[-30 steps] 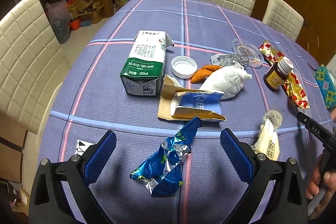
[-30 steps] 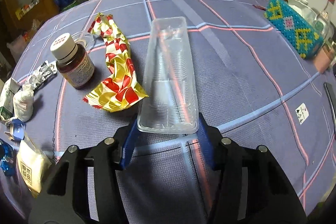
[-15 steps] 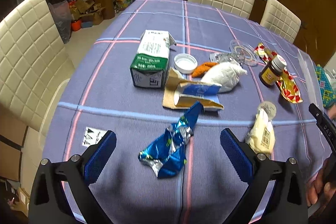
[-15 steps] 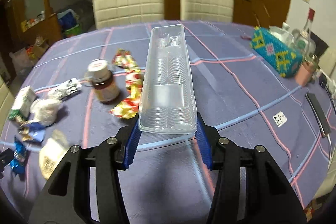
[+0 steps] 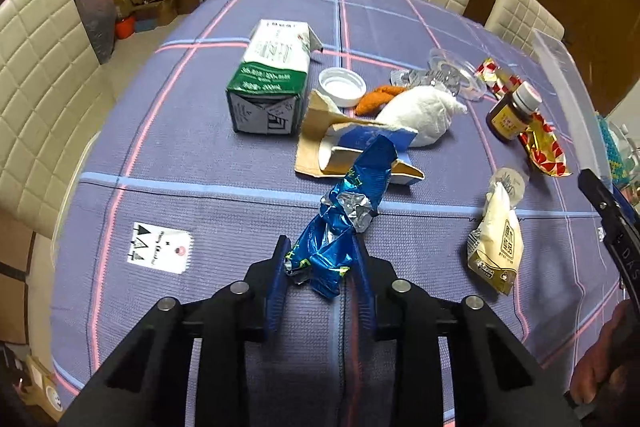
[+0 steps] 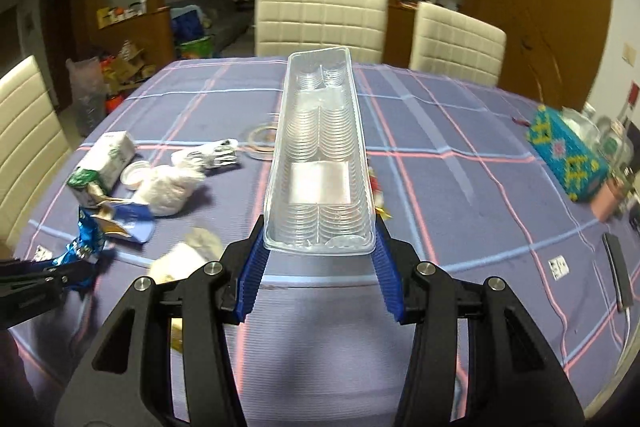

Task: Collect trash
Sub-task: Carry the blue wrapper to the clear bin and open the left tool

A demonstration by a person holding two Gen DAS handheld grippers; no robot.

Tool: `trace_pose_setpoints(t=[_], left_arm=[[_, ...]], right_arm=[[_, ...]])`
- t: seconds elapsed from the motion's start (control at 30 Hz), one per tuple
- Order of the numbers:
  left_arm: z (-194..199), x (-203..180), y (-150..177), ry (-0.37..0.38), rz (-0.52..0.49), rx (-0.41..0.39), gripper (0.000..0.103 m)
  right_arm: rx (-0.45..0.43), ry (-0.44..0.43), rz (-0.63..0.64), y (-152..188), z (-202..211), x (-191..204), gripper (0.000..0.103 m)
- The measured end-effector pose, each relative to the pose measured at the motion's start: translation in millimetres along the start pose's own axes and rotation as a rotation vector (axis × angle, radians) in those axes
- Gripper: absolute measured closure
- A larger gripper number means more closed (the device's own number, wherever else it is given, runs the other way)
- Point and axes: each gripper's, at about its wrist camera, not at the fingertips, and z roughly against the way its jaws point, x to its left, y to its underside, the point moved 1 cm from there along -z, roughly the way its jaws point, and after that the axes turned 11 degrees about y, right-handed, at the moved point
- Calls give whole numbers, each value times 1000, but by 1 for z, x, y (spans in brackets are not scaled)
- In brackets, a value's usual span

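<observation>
A crumpled blue foil wrapper lies on the purple checked tablecloth, its near end between the blue pads of my left gripper. The jaws are closing and the pads press on the foil. In the right wrist view, my right gripper is shut on the near end of a long clear plastic tray, held above the table and pointing away. That view also shows the wrapper at far left. The tray crosses the right edge of the left wrist view.
More litter lies beyond the wrapper: a green milk carton, white cap, torn cardboard, white wad, brown bottle, red-gold wrapper, cream packet. A beaded box stands right; chairs ring the table.
My left gripper's jaws have closed from wide open onto the blue wrapper. The right gripper has lifted the clear tray off the table and swung it toward the left.
</observation>
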Motion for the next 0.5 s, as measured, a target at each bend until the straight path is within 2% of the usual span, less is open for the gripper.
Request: trace_pose_setpoints(t=[0.1, 0.23, 0.5], left_arm=[[12, 6, -2, -5, -2, -42, 74], [31, 18, -4, -58, -14, -118, 74], [55, 67, -5, -92, 58, -178, 74]], right_arm=[[-9, -53, 47, -4, 7, 21, 52], [-17, -116, 122, -7, 17, 60, 52], [-19, -253, 258, -8, 39, 141, 52]])
